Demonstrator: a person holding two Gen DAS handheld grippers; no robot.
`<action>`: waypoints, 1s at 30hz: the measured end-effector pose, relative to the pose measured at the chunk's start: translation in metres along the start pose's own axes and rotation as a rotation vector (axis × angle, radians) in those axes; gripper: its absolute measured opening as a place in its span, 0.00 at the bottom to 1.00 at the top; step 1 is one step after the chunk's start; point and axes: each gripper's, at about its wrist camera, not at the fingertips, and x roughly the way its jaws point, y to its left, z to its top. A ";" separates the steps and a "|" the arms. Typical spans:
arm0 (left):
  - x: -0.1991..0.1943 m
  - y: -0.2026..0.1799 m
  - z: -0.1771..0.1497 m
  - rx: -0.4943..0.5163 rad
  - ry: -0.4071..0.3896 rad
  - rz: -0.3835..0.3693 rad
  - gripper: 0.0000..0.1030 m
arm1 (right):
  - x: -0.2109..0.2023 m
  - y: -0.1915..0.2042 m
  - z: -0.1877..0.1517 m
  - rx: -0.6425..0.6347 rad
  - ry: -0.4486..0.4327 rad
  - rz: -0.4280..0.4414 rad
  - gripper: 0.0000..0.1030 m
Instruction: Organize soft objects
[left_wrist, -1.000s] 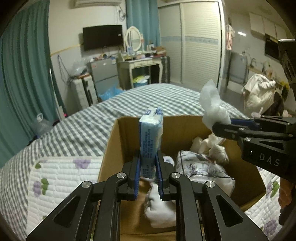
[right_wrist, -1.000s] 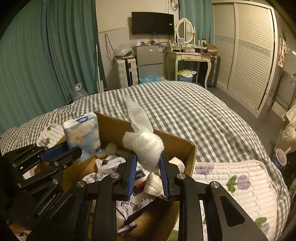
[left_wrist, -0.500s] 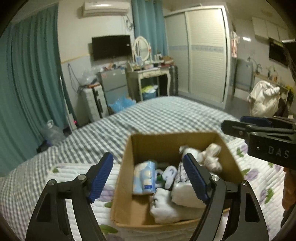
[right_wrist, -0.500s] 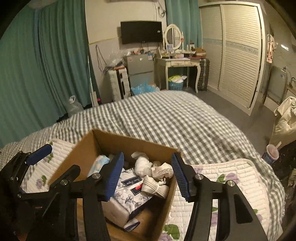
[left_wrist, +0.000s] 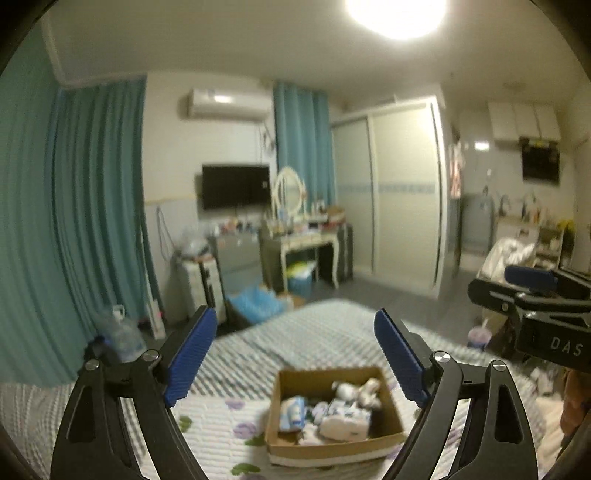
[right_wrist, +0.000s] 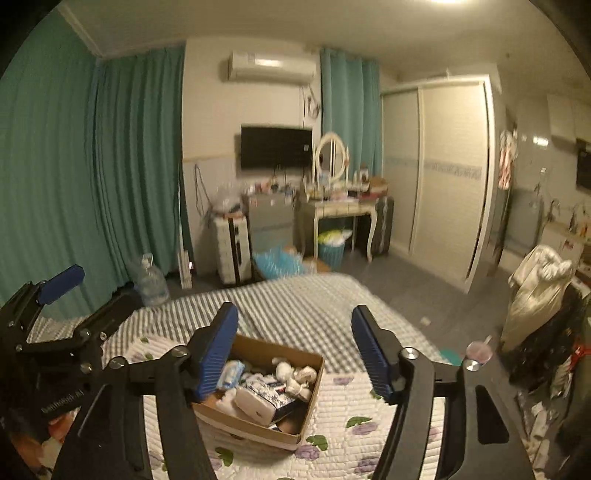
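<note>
Here, both grippers hang empty, jaws spread wide: the left gripper (left_wrist: 291, 358) and right gripper (right_wrist: 293, 350). Below and ahead of them, the brown cardboard box (right_wrist: 306, 376) holds white soft bundles (right_wrist: 258, 395). A clean finish likely means withdrawing straight, clear of the rim.

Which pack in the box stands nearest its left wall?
The pale blue tissue pack, upright against the left wall of the cardboard box; the white floral-printed pack lies flat mid-box.

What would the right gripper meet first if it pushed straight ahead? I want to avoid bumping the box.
Probably the gray checked bedspread past the cardboard box. The open right gripper aims over the box's far rim, though depth is unclear.
</note>
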 end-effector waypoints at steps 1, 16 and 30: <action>-0.011 0.002 0.004 0.000 -0.024 -0.002 0.88 | -0.016 0.003 0.003 0.000 -0.022 -0.003 0.69; -0.056 0.039 -0.068 -0.035 -0.050 -0.010 0.91 | -0.089 0.036 -0.072 0.016 -0.199 0.007 1.00; -0.019 0.043 -0.157 -0.033 0.106 0.058 0.91 | 0.005 0.043 -0.186 0.066 0.003 -0.006 1.00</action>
